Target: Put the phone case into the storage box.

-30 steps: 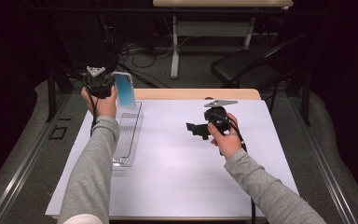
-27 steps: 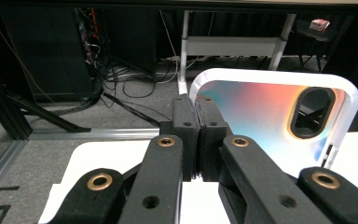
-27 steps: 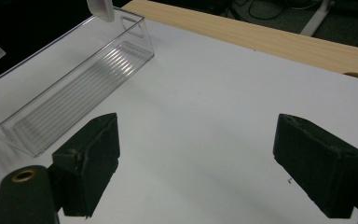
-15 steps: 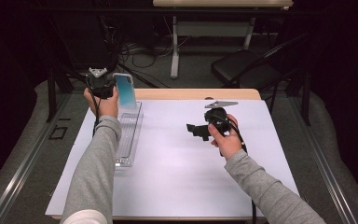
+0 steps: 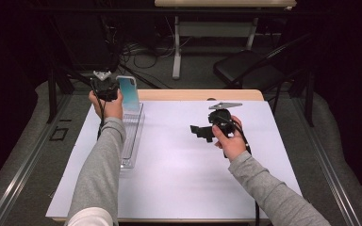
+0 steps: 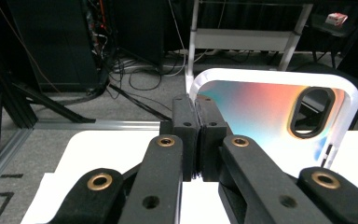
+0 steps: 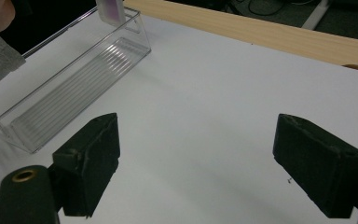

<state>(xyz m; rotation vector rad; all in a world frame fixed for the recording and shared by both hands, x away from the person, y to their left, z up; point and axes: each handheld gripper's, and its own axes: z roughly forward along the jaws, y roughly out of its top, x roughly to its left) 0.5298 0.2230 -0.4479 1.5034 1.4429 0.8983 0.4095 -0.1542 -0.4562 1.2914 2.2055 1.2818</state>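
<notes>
A phone case [image 5: 128, 93] with a white rim and an iridescent teal-to-pink back stands upright over the far end of a clear plastic tray [image 5: 131, 136]. My left gripper [image 5: 111, 89] is shut on the case's side rim. In the left gripper view the two pads [image 6: 186, 135] meet tightly beside the case [image 6: 261, 107], whose camera cut-out faces me. My right gripper [image 5: 199, 133] hovers low over the white table top [image 5: 179, 179], open and empty. The right gripper view looks between that gripper's spread jaws [image 7: 196, 168] at the tray [image 7: 74, 88] and the case's lower end [image 7: 111, 10].
A wooden strip [image 5: 198, 95] borders the table's far edge. Beyond it on the floor are a black chair [image 5: 250, 70], cables and a white stand. A metal rail runs along the floor at the left.
</notes>
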